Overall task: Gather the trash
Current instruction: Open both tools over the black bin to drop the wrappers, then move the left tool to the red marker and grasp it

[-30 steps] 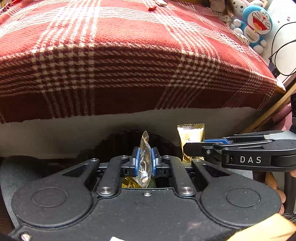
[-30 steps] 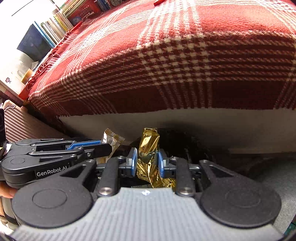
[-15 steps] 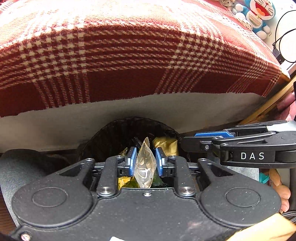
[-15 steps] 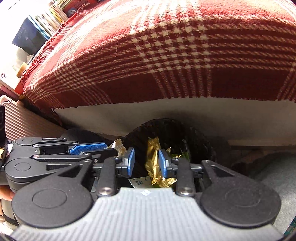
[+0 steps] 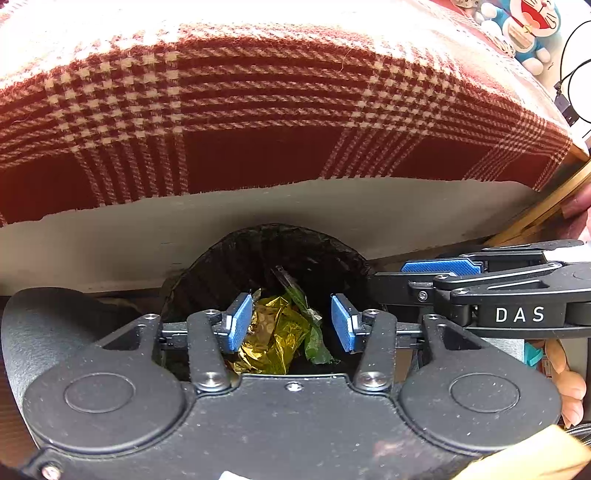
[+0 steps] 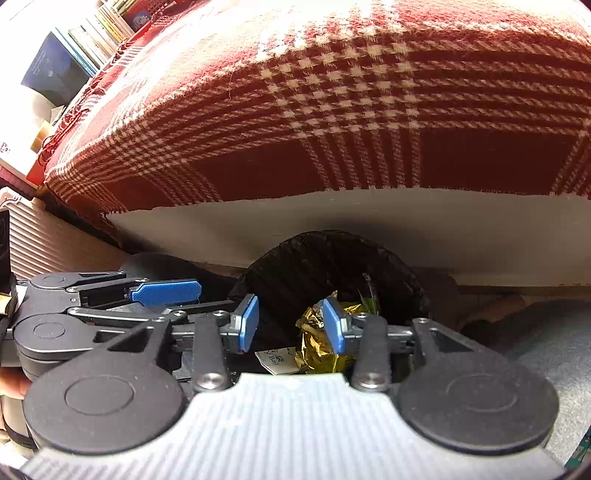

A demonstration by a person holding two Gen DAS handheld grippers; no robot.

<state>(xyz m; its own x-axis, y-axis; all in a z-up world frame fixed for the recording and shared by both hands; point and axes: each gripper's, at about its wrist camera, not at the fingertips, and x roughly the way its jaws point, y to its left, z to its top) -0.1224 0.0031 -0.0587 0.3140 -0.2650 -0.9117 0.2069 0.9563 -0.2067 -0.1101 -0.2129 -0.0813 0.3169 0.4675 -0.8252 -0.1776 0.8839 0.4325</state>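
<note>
A black bin (image 5: 236,258) (image 6: 314,254) stands on the floor against the bed's side. Inside it lie a crumpled gold wrapper (image 5: 271,334) (image 6: 314,343), a green wrapper (image 5: 312,332) and a white printed scrap (image 6: 275,360). My left gripper (image 5: 291,323) hangs open right over the bin's mouth, nothing between its blue pads. My right gripper (image 6: 291,323) is also open above the bin, empty. In the left wrist view the right gripper (image 5: 443,267) shows at the right edge; in the right wrist view the left gripper (image 6: 166,291) shows at the left.
A red and white plaid blanket (image 5: 258,110) covers the bed above the bin. A blue plush toy (image 5: 528,26) sits at the far right of the bed, cables beside it. Books (image 6: 92,40) stand at the far left. A ribbed beige case (image 6: 40,243) stands left of the bin.
Both grippers lowered over the bin and opened. The clear wrapper left my left gripper and the gold wrapper left my right one; the gold one now lies in the bin.
</note>
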